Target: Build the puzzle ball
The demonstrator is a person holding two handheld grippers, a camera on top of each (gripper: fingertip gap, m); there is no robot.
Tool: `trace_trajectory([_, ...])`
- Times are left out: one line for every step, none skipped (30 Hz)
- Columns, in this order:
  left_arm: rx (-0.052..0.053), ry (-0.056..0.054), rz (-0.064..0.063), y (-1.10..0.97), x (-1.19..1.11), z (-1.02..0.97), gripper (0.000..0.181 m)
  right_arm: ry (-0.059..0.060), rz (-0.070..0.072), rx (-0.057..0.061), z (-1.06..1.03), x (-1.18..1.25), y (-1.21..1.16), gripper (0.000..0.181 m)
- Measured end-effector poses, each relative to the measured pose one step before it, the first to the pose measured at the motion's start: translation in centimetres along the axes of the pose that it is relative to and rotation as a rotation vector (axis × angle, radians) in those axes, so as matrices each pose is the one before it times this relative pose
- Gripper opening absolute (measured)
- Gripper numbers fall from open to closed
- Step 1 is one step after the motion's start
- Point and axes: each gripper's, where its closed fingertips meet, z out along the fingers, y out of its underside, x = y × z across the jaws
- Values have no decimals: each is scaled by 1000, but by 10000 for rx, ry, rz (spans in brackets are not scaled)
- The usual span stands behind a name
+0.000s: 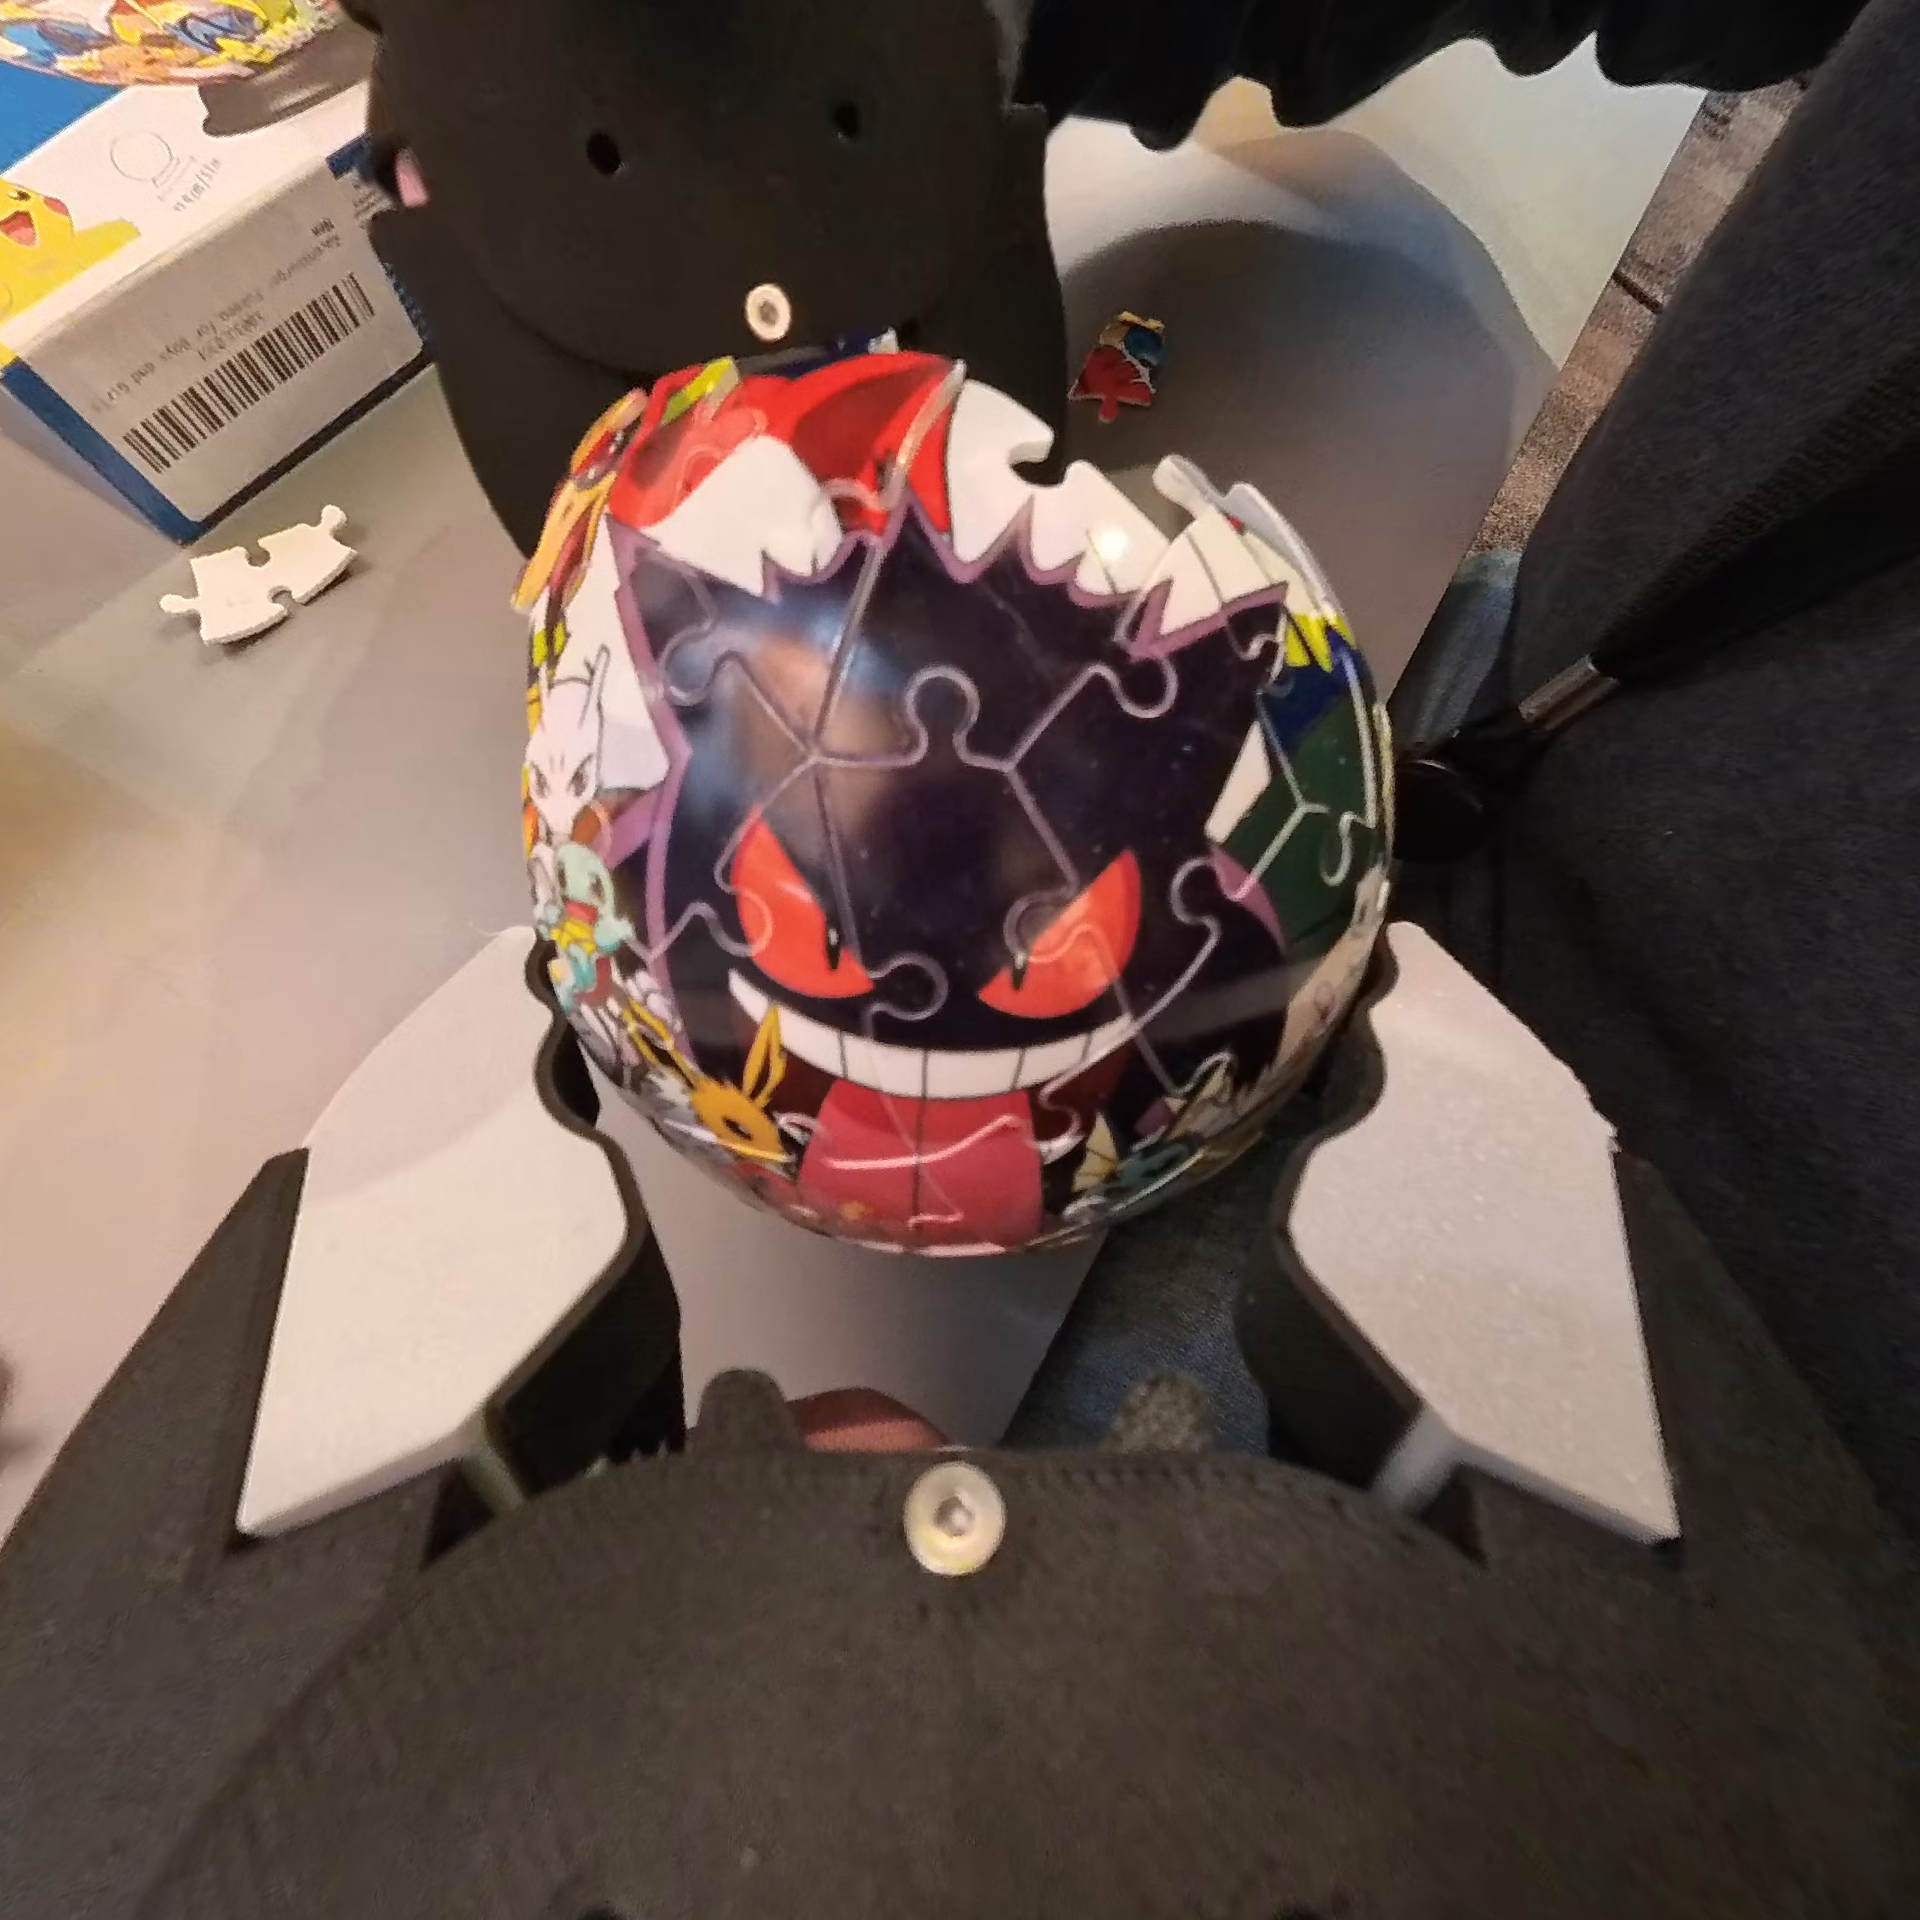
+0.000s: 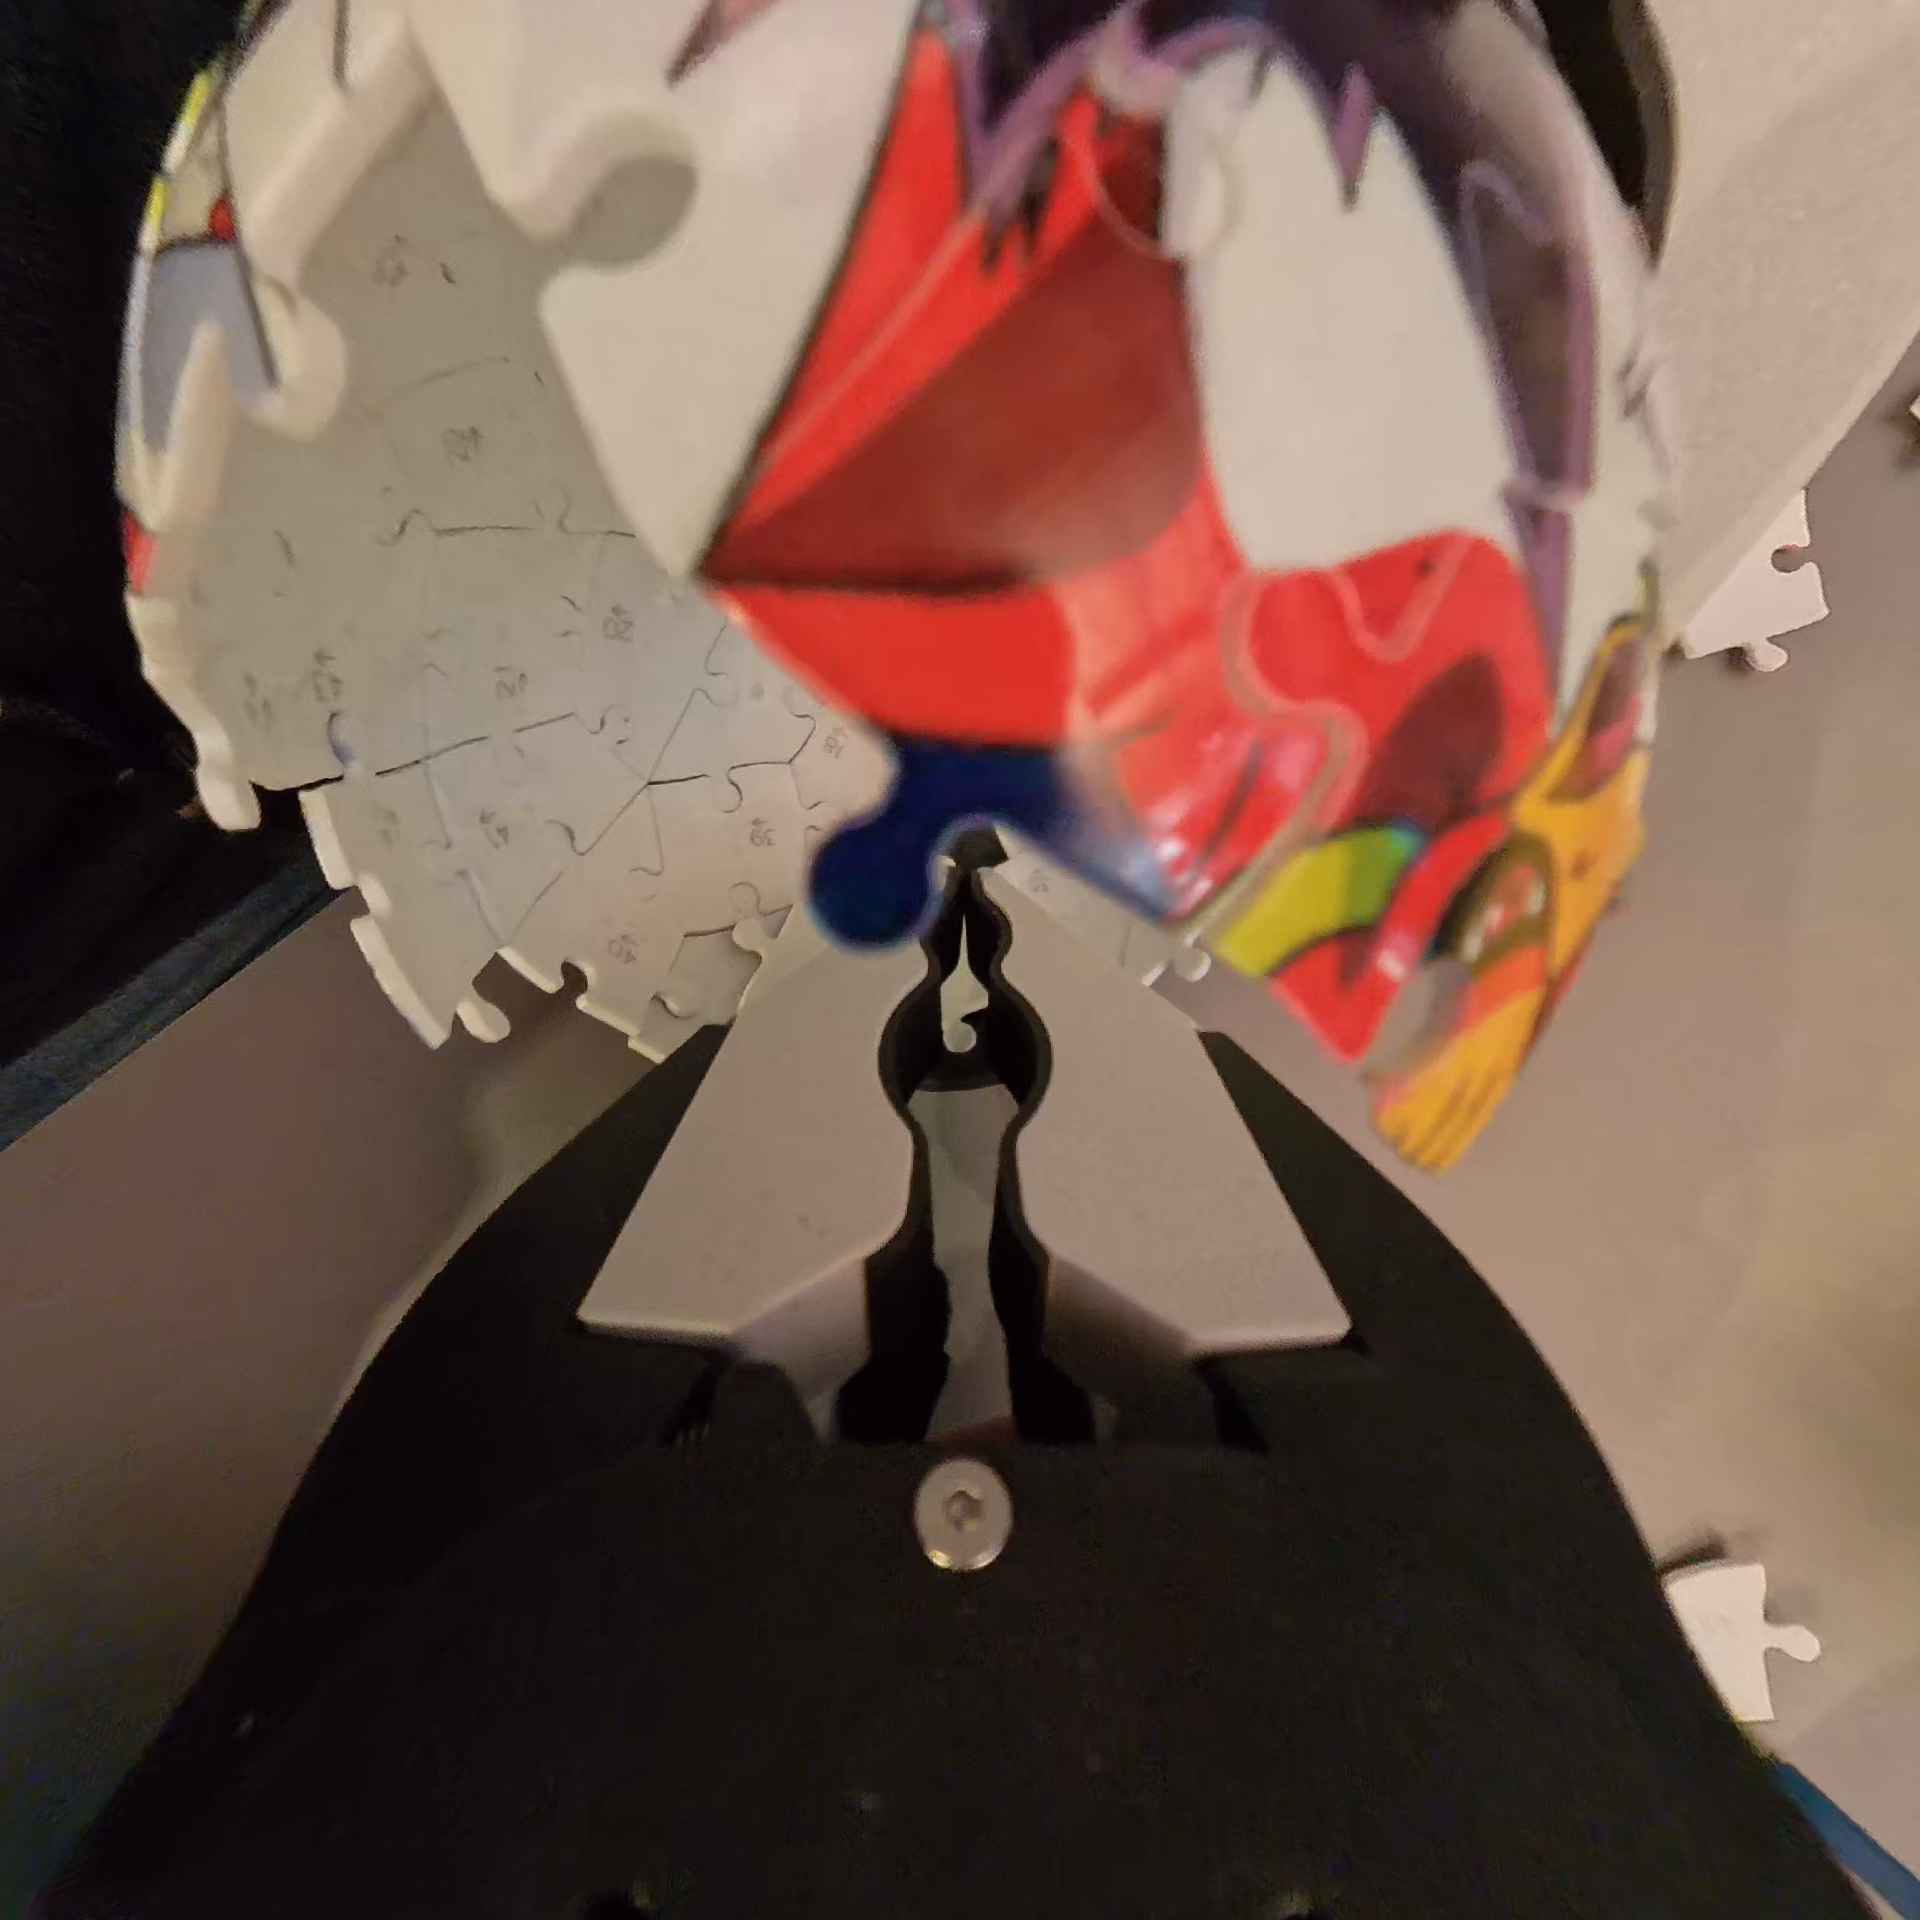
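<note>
Puzzle ball, partly built and open along its jagged top rim, is held mid-frame in the left wrist view, clamped at its lower sides between the widely spread fingers of the left gripper. The right gripper, almost closed, is pinched on a blue-tabbed piece at the ball's open edge. A loose white piece and a box are seen upper left on the grey table.

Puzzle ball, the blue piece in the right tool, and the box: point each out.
Puzzle ball [image 1: 935, 831]: left wrist view, dark printed front.
Blue piece [image 2: 883, 862]: right wrist view, its rounded tab.
Box [image 1: 239, 343]: left wrist view, barcode side.
</note>
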Motion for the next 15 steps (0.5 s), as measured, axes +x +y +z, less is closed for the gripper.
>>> trace_trajectory([-33, 29, 25, 12, -18, 4, 136, -90, 21, -24, -5, -2, 22, 0])
trace_trajectory([-29, 45, 7, 0, -23, -9, 136, -125, 39, -7, -8, -21, 24, 0])
trace_trajectory([-13, 41, 1, -8, -36, 15, 136, -131, 33, 10, -31, 8, 35, 0])
trace_trajectory([-31, 43, 28, -3, -31, -3, 136, -125, 46, 21, -26, 7, 19, 0])
trace_trajectory([-60, 47, 36, 17, -21, -2, 136, -96, 20, -7, -13, 10, 25, 0])
trace_trajectory([-49, 64, 25, 4, -30, -19, 136, -74, -18, -41, -1, 1, 8, 0])
trace_trajectory([-30, 78, 15, -2, -27, -1, 136, -79, -9, -43, 11, -13, -7, 0])
trace_trajectory([-37, 83, 0, -3, -28, -16, 136, -75, -11, -28, 15, -20, 13, 0])
trace_trajectory([-43, 85, 19, 2, -12, 3, 136, -65, -18, -9, 15, -23, 7, 0])
trace_trajectory([-40, 61, 28, -7, -37, -2, 136, -43, 24, 6, -6, 18, 1, 0])
trace_trajectory([-35, 66, 28, 5, -53, -9, 136, -1, 18, -1, -4, 14, 15, 0])
trace_trajectory([-9, 88, -19, -21, -39, -12, 136, 5, 18, 4, 5, -8, 8, 0])
trace_trajectory([-22, 75, 6, -7, -45, -12, 136, 4, 21, 34, 6, -11, 6, 0])
trace_trajectory([-45, 67, 29, 0, -24, 7, 136, -68, 22, 35, 27, -121, 29, 0])
trace_trajectory([-34, 64, 32, -22, -28, 7, 136, -91, 18, 29, 88, -176, 28, 0])
